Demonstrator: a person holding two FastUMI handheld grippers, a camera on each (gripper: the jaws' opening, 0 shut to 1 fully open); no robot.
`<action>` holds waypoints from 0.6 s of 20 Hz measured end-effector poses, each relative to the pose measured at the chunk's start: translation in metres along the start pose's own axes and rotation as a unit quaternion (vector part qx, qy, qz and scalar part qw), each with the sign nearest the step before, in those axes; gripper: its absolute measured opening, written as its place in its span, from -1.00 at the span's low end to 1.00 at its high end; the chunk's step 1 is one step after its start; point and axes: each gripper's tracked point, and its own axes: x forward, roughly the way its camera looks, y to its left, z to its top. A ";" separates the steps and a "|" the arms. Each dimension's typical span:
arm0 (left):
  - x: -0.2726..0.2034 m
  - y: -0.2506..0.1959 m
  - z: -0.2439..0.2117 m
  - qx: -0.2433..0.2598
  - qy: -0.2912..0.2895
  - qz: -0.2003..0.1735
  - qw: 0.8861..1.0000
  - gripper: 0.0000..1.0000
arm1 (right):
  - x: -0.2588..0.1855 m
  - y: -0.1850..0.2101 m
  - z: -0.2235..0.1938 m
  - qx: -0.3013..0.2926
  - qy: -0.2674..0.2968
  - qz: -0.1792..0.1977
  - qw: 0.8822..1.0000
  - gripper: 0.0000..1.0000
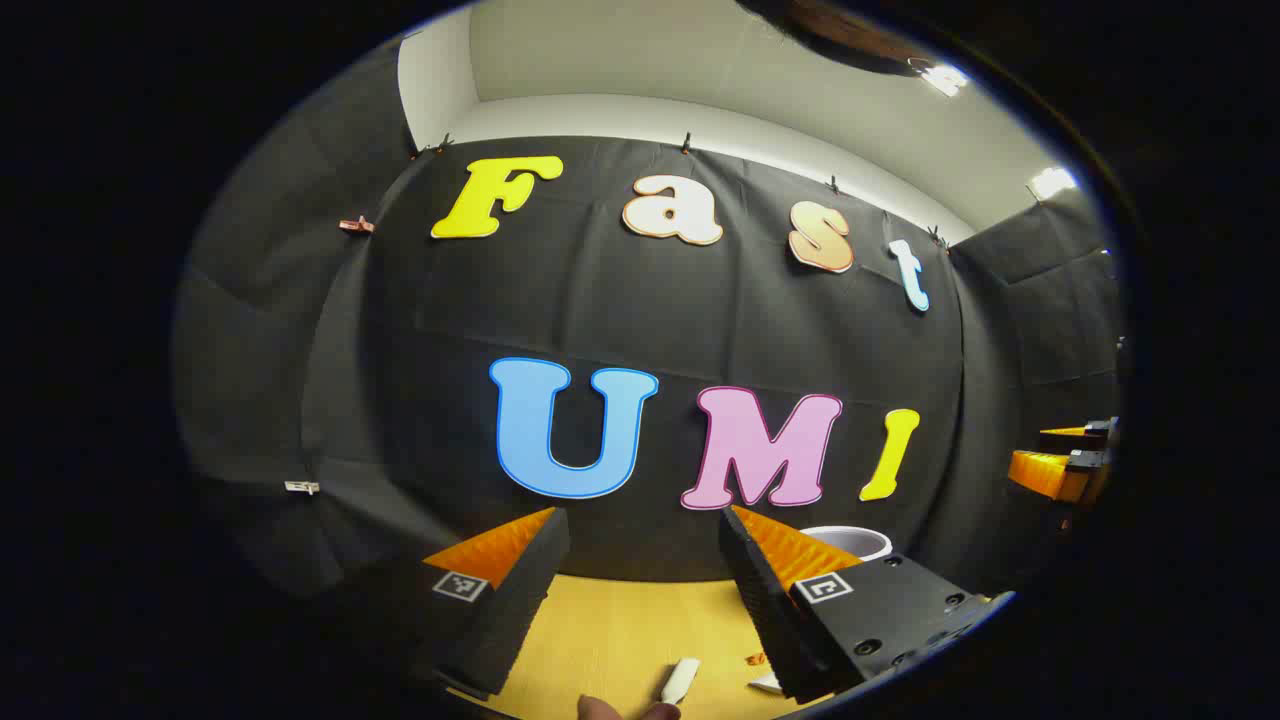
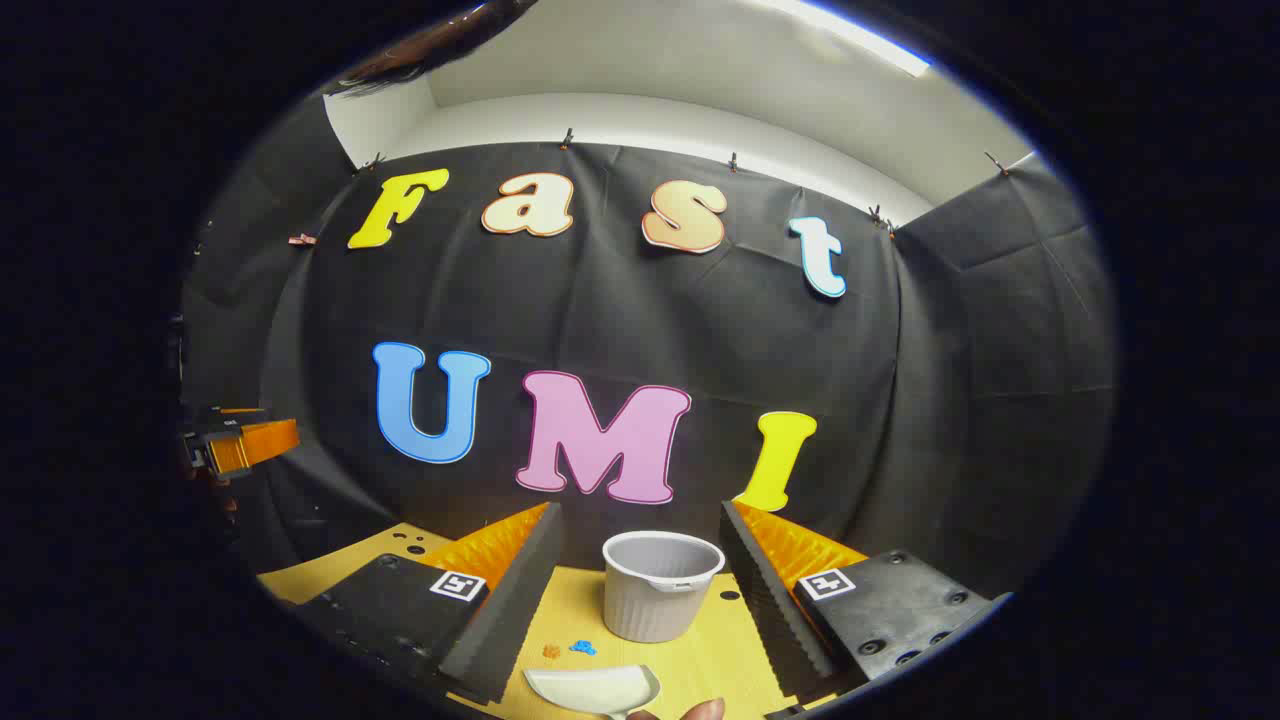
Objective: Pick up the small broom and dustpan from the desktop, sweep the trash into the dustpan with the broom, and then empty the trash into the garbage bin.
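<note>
In the left gripper view my left gripper [image 1: 641,518] stands open above the yellow desktop [image 1: 610,625], nothing between its fingers. A white stick-like end [image 1: 679,680], perhaps the broom handle, lies on the desk below it. In the right gripper view my right gripper [image 2: 640,512] is open too. The white dustpan [image 2: 594,688] lies low between its fingers, with small orange [image 2: 551,651] and blue [image 2: 583,647] scraps just beyond it. The ribbed pale garbage bin [image 2: 660,588] stands upright farther back; its rim [image 1: 850,541] peeks over the left gripper's right finger.
A fingertip [image 1: 620,710] shows at the bottom edge of the left gripper view, another fingertip [image 2: 702,710] in the right gripper view. Each gripper appears far off in the other's view, the right gripper [image 1: 1060,466] and the left gripper [image 2: 242,444]. The black cloth wall closes the desk's far side.
</note>
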 end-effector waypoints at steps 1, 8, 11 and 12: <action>0.001 0.000 -0.002 0.003 0.002 -0.004 1.000 0.90 | 0.000 0.004 0.000 -0.001 -0.001 0.003 1.000 0.94; 0.004 0.002 -0.011 -0.006 0.019 -0.015 1.000 0.92 | 0.004 0.022 -0.003 -0.015 0.000 0.017 1.000 0.94; 0.005 0.000 -0.015 -0.009 0.025 -0.022 0.999 0.92 | 0.006 0.026 -0.005 -0.016 0.003 0.022 1.000 0.94; 0.005 -0.001 -0.014 -0.009 0.024 -0.026 0.999 0.92 | 0.007 0.027 -0.003 -0.012 0.001 0.022 1.000 0.95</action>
